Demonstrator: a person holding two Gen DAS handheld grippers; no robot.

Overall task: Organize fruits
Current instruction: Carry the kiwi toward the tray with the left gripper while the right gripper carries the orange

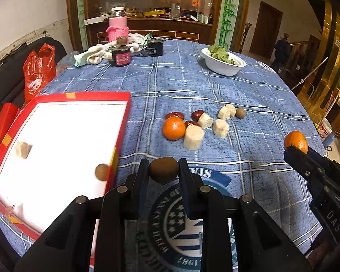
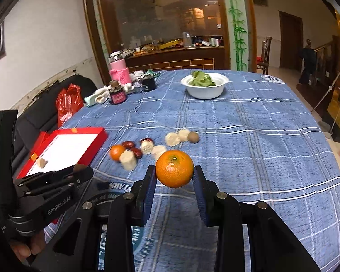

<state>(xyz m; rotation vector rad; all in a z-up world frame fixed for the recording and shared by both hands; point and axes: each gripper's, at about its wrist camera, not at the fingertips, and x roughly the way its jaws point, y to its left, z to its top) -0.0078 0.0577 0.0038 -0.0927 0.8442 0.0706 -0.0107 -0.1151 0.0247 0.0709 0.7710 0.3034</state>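
Left wrist view. Lower centre: my left gripper [image 1: 163, 170] clamps a small brown round fruit [image 1: 163, 169] between its pads, lifted clear of the blue plaid tablecloth [image 1: 249, 90]. I judge it is held here, just right of the red box lid [image 1: 97, 96], for dropping inside, where a similar brown fruit [image 1: 102, 172] and a pale chunk [image 1: 22, 149] lie on the white floor at lower left. Mid-frame, the unsorted pile waits: an orange [image 1: 173, 128], red dates [image 1: 174, 115], pale cut pieces [image 1: 193, 137] and another brown fruit [image 1: 240, 112]. At right edge, my right gripper [image 1: 294, 147] carries a second orange [image 1: 296, 141]; its body reads "DAS". The cloth emblem below shows mirrored lettering and "1987".

Right wrist view. Lower centre: my right gripper [image 2: 174, 176] is closed on the second orange [image 2: 174, 168], stem end toward the camera, raised above the cloth, probably bound for the box too. Lower left: my left gripper [image 2: 79, 168], marked "GenRobot.AI", hangs beside the red box lid [image 2: 99, 133]. Upper centre: a white bowl [image 2: 205, 91] of greens stands well apart, uninvolved.
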